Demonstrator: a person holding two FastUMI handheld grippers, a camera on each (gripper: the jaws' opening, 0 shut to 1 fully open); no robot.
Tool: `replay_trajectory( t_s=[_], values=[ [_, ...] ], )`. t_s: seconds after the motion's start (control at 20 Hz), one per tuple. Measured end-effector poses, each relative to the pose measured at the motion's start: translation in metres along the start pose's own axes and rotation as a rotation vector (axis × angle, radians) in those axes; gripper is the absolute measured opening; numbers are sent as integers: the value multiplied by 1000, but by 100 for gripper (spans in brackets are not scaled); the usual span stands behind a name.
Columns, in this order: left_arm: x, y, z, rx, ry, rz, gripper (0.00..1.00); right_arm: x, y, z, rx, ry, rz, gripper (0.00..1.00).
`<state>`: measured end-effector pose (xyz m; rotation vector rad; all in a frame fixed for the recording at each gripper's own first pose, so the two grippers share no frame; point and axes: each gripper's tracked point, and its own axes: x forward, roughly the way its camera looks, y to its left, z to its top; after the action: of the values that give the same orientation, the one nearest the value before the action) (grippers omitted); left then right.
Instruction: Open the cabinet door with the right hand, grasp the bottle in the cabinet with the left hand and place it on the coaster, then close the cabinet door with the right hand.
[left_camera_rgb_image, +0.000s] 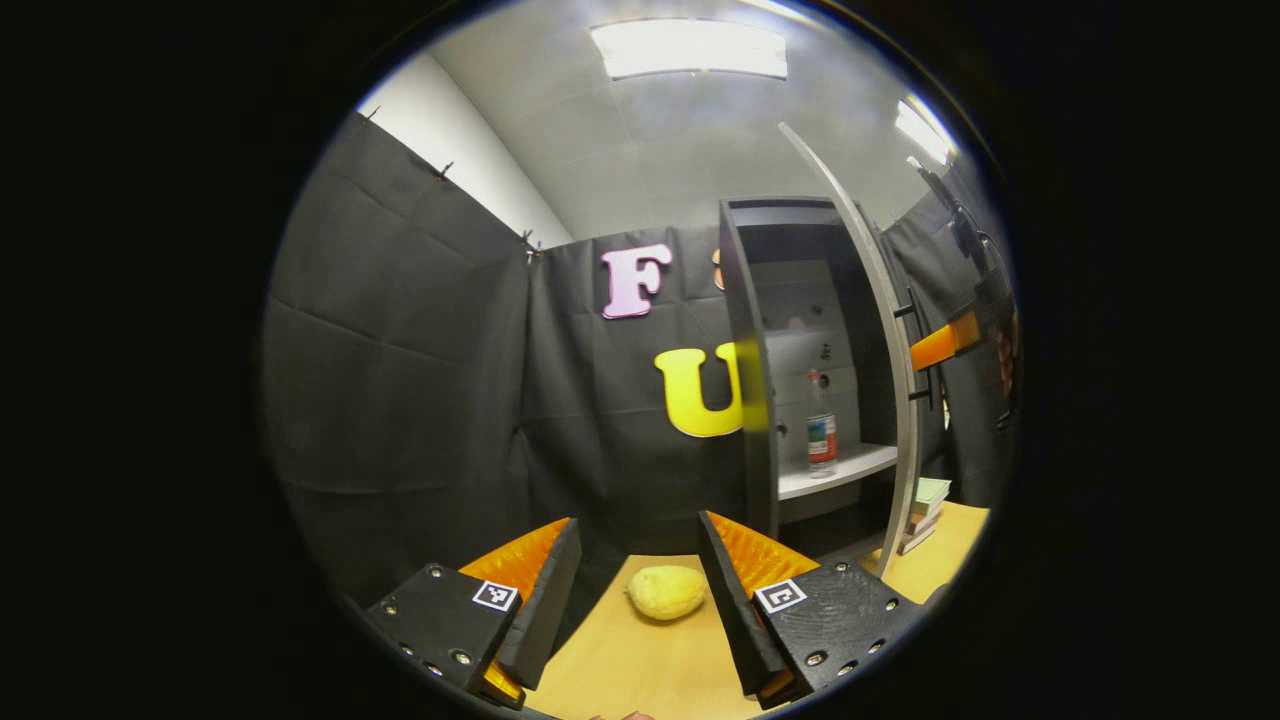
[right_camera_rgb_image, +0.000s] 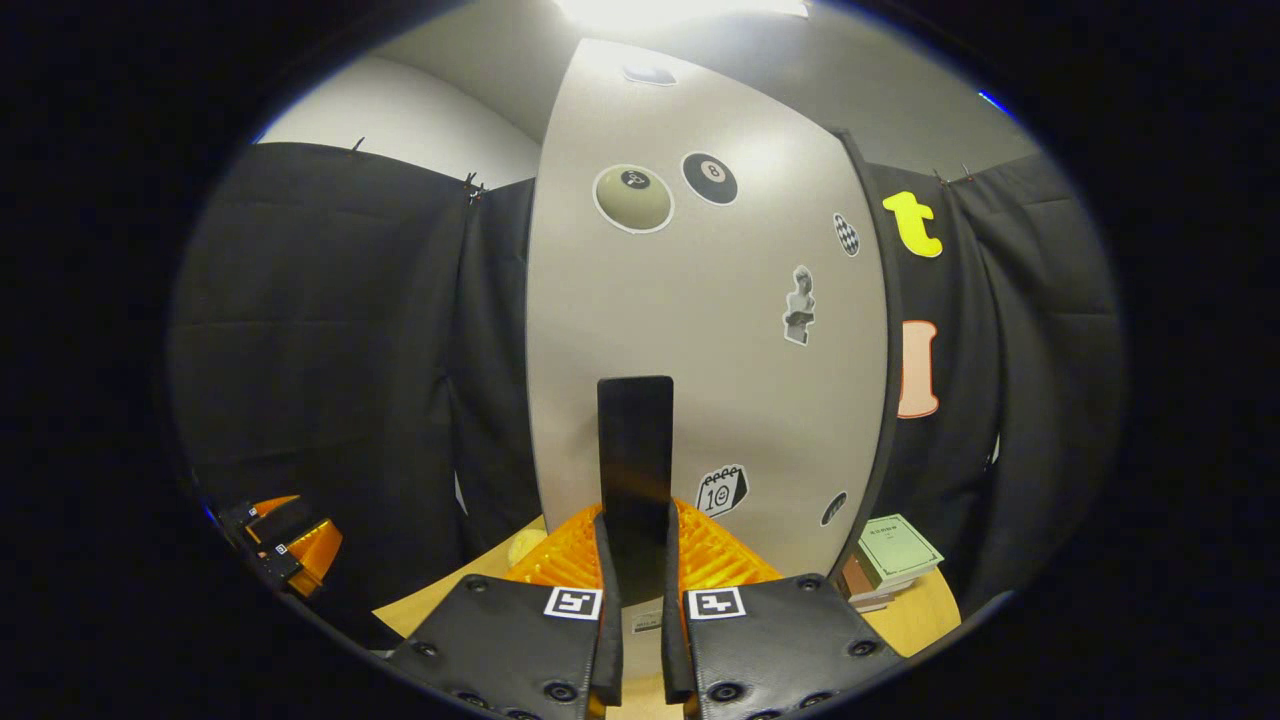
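The cabinet (left_camera_rgb_image: 748, 400) stands open at the back of the table, its grey door (left_camera_rgb_image: 880, 330) swung out edge-on. A clear bottle (left_camera_rgb_image: 821, 428) with a coloured label stands upright on the white shelf (left_camera_rgb_image: 850, 465) inside. My left gripper (left_camera_rgb_image: 638, 525) is open over the table, well short of the cabinet, with a pale yellow lumpy object (left_camera_rgb_image: 665, 592) lying beyond its fingers. In the right gripper view, my right gripper (right_camera_rgb_image: 635, 530) is shut on the door's black vertical handle (right_camera_rgb_image: 635, 440). The door (right_camera_rgb_image: 700, 330) bears several stickers.
A small stack of books (right_camera_rgb_image: 893, 560) lies on the wooden table (left_camera_rgb_image: 640, 660) right of the door, also seen as books (left_camera_rgb_image: 925, 510). The left gripper (right_camera_rgb_image: 285, 550) appears at the lower left of the right gripper view. Black cloth walls close in all around.
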<state>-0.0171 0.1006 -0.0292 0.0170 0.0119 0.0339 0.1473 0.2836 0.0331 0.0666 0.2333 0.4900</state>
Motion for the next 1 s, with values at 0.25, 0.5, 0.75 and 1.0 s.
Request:
replay_trajectory(
  t_s=[0.25,0.5,0.75,1.0],
  values=[
    [9,-41,9,-17,-22,-75,68,-18,-18,-2,-18,5,-44,17],
    [19,-95,9,-27,8,-107,68,-28,-33,-5,-32,19,-17,17],
    [8,-141,18,-33,3,-117,68,-40,-51,-6,-30,14,0,16],
    [-1,-181,31,-29,-12,-119,68,-56,-83,-6,-33,-2,-50,12]
  ],
)
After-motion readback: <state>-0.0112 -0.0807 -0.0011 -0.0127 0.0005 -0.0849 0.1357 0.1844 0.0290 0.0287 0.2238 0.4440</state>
